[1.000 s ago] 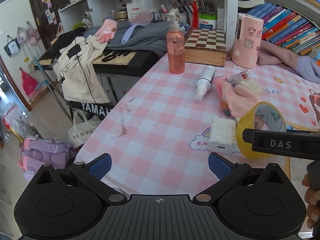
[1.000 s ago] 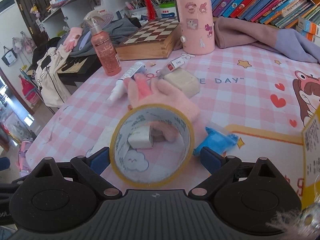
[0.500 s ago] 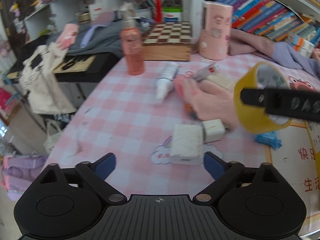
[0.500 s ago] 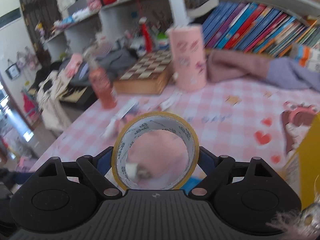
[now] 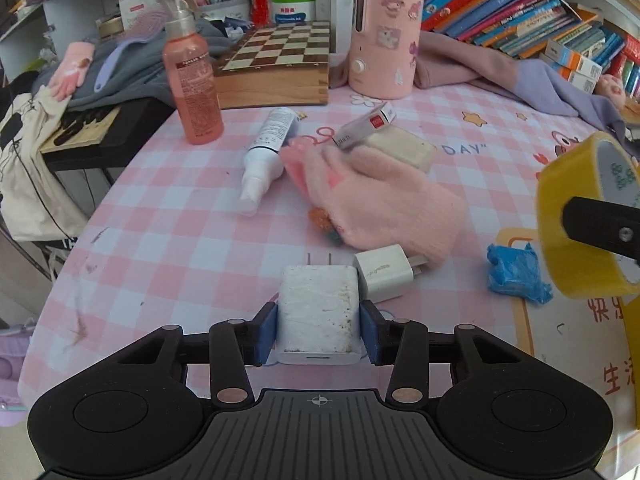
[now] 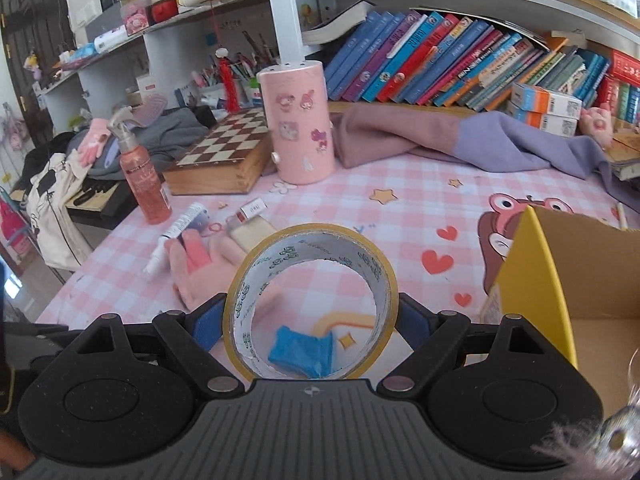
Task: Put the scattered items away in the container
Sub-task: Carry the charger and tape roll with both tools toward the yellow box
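My left gripper is shut on a dirty white power adapter lying on the pink checked tablecloth. A smaller white charger sits just right of it. My right gripper is shut on a yellow tape roll held above the table; the roll also shows in the left wrist view. An open cardboard box with a yellow flap stands at the right. A pink glove, a white spray bottle, a small red-and-white box, a beige block and a blue wad lie scattered.
A pink pump bottle, a wooden chessboard box and a pink cylinder stand at the back. Purple cloth and books lie behind. The table's left edge drops to a keyboard and bags.
My left gripper moved in and closed on the white adapter. My right gripper lifted the tape roll and carried it right, toward the cardboard box.
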Motion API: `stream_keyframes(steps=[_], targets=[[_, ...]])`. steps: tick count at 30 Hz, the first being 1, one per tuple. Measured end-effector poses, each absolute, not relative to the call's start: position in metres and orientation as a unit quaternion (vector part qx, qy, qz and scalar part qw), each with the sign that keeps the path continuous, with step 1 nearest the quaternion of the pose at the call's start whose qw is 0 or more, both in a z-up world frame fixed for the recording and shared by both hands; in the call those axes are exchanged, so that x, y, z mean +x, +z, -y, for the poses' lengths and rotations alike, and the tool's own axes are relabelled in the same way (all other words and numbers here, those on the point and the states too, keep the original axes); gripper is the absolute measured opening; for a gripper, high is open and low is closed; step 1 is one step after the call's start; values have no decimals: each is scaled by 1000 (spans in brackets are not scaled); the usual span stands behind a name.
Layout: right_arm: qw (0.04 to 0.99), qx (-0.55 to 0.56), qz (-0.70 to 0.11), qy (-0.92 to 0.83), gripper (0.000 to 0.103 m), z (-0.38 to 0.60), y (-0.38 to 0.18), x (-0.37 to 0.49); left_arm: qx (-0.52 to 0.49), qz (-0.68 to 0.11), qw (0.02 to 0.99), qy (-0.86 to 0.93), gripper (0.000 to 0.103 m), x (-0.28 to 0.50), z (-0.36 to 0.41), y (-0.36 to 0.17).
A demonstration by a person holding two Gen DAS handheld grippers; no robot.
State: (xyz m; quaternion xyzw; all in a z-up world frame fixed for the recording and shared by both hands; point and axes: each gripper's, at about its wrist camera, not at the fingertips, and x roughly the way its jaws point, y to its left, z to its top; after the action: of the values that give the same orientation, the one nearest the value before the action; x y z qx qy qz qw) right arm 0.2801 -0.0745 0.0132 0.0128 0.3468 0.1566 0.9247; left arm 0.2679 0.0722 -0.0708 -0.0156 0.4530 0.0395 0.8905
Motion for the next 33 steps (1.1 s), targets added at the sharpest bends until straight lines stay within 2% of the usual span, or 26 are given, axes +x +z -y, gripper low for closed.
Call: stream_keyframes(steps=[7, 20, 33], targets=[[926, 3, -351, 140, 86, 77, 18, 264, -31, -446, 894, 30, 41, 263, -78, -73], [928, 0, -348, 132, 86, 77, 29, 216, -144, -367, 919, 0, 41, 203, -95, -3], [932, 2, -343, 118, 86, 70, 39, 142, -162, -360, 918, -39, 41, 126, -95, 8]])
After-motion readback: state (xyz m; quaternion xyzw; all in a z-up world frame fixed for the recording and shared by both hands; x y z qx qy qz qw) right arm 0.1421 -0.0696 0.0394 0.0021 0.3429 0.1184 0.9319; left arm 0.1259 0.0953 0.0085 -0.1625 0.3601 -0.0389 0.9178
